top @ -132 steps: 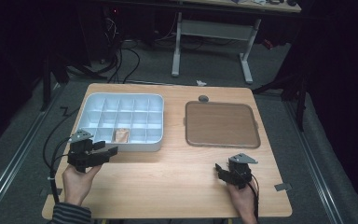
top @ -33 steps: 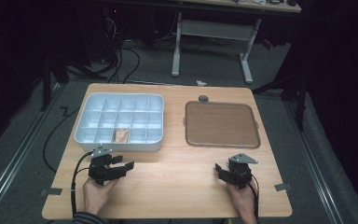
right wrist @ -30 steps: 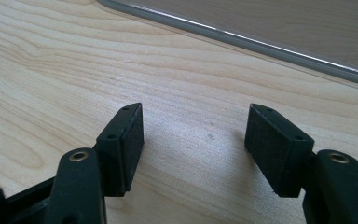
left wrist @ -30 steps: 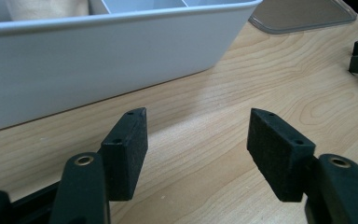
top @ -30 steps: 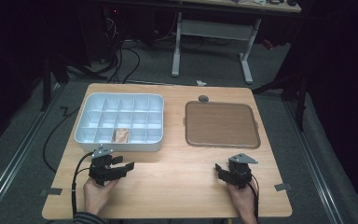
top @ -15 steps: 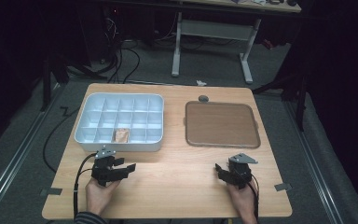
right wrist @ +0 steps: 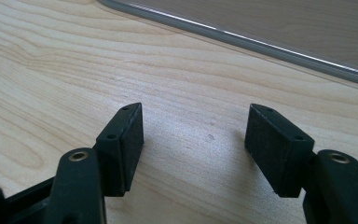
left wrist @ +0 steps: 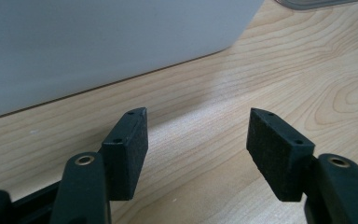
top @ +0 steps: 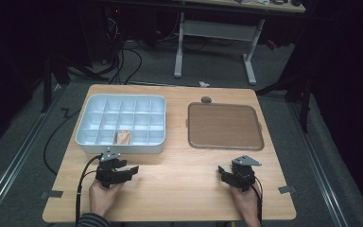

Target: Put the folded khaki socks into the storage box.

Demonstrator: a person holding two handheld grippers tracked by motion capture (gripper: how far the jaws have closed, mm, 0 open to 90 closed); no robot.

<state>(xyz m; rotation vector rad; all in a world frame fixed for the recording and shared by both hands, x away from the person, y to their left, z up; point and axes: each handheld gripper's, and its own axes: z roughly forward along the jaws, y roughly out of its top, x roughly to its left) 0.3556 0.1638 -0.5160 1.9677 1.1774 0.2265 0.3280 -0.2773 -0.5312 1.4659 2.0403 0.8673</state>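
A pale grey divided box (top: 90,137) sits on the left half of the wooden table, and a small tan object (top: 123,137) lies in one of its front compartments. My left gripper (top: 131,171) rests low on the table in front of the box, open, nothing between its jaws. In the left gripper view the left gripper (left wrist: 196,140) faces the box's front wall (left wrist: 98,42). To the right a flat brown tray (top: 224,125) lies on the table. My right gripper (top: 223,171) stands open below it; in the right gripper view the right gripper (right wrist: 195,135) points at the tray's rim (right wrist: 242,37).
A small dark round object (top: 206,100) lies just beyond the brown tray. Bare wood stretches between the two hands. Past the table's far edge stand desk legs (top: 249,56) and cables (top: 123,52) on a dark floor.
The left gripper came back from beside the box's front left corner to the table in front of it, then shifted slightly right. The right gripper has not moved.
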